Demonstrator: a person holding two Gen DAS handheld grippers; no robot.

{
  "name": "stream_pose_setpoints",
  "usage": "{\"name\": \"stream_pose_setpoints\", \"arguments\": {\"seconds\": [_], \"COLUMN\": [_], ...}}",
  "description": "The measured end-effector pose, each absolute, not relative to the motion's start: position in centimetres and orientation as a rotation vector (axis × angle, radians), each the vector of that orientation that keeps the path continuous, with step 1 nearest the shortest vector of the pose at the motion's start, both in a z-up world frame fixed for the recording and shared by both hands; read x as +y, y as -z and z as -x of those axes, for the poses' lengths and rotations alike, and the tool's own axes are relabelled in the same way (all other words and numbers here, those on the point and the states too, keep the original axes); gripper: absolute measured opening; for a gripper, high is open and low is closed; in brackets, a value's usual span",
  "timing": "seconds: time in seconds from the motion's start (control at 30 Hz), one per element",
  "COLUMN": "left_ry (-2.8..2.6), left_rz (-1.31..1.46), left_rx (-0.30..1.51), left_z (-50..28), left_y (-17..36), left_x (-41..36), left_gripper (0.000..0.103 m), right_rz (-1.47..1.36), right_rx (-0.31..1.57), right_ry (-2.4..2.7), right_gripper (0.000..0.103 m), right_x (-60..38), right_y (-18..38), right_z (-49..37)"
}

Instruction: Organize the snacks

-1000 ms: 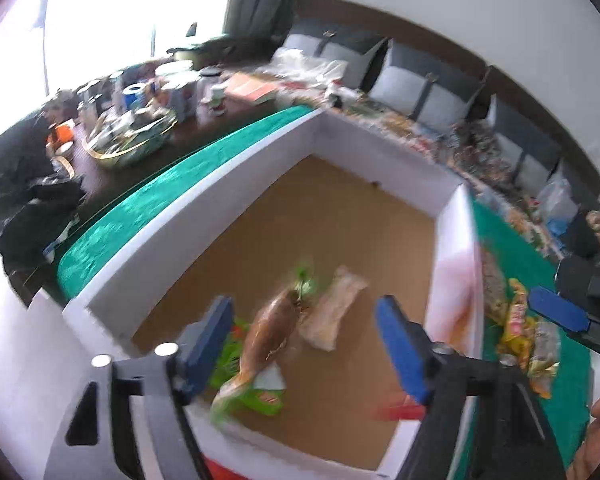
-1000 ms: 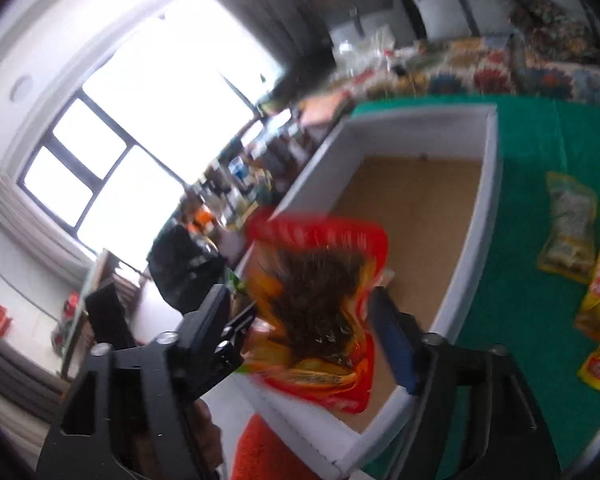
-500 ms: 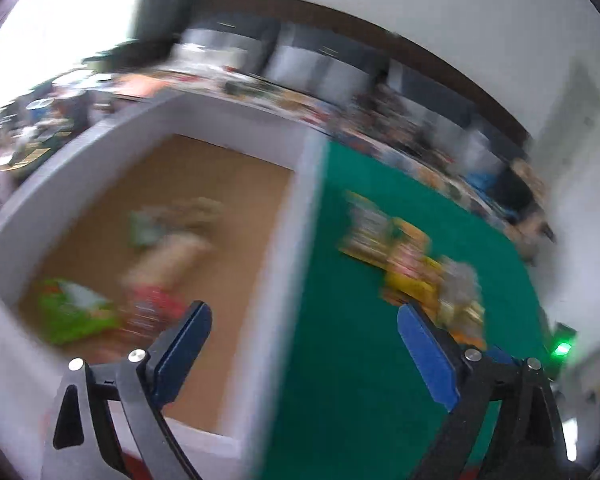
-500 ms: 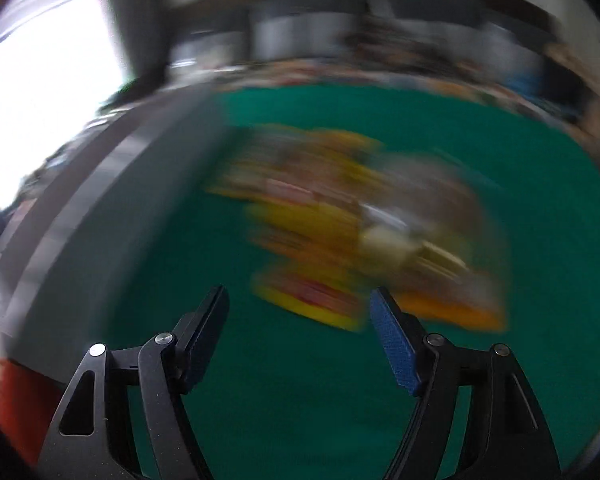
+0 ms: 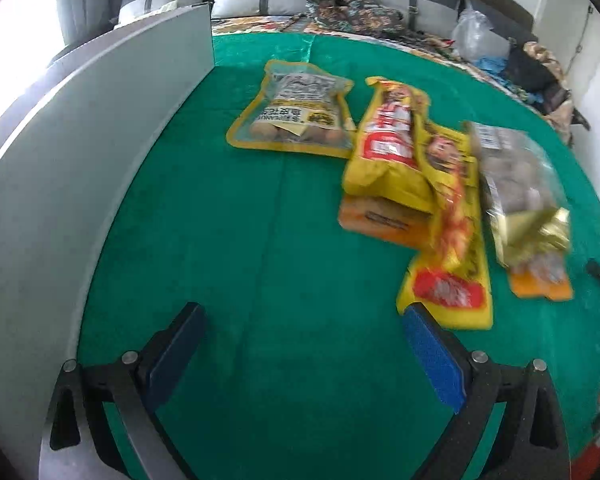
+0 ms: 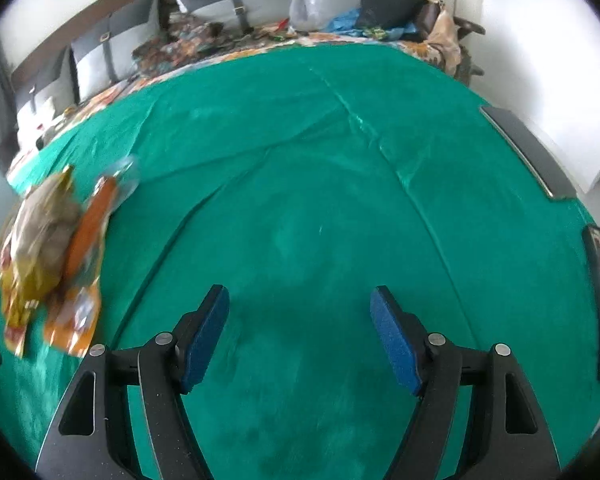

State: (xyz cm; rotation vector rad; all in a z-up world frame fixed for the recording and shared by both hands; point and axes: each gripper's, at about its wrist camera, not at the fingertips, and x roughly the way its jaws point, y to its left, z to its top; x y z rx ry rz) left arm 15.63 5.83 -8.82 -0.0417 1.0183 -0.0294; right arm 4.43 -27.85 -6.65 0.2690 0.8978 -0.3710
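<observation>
Yellow snack packets point(image 5: 416, 168), green cloth point(image 5: 260, 240)

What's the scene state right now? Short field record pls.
surface: green cloth
box: white wall at left of left view
snacks: peanut pouch, yellow packets, clear bag, all on the cloth outside the box
left gripper: open, empty
right gripper: open, empty, over bare cloth

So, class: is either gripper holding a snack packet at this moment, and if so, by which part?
Nothing is held. The left gripper and right gripper are both open, with only green cloth between their fingers.
</observation>
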Motion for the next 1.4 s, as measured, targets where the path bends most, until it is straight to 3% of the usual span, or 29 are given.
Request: {"name": "stream_pose_setpoints", "arguments": {"seconds": [0.13, 0.33, 1.4], "left_ry": [-0.005, -0.009, -0.007], "left_rz": [0.007, 0.014, 0.015], "left_rx": [0.968, 0.945, 0.946], "left_z": [-16.4, -16.1, -16.2], "left_y": [9.2, 9.7, 9.5], "left_x": [5.7, 6.3, 6.2], "left_gripper": [0.103, 0.103, 0.103], "right_rz": [-0.19, -0.194, -0.198], "right_rx": [0.905, 0.914, 0.914], "right_ry": [0.405, 0.381, 0.374], "right_gripper": [0.09, 0.099, 0.099], "right_x": [-27.5, -28.6, -29.0], "right_y": [7.4, 8.4, 8.3], "right_z": [-5.9, -8.6, -8.7]}}
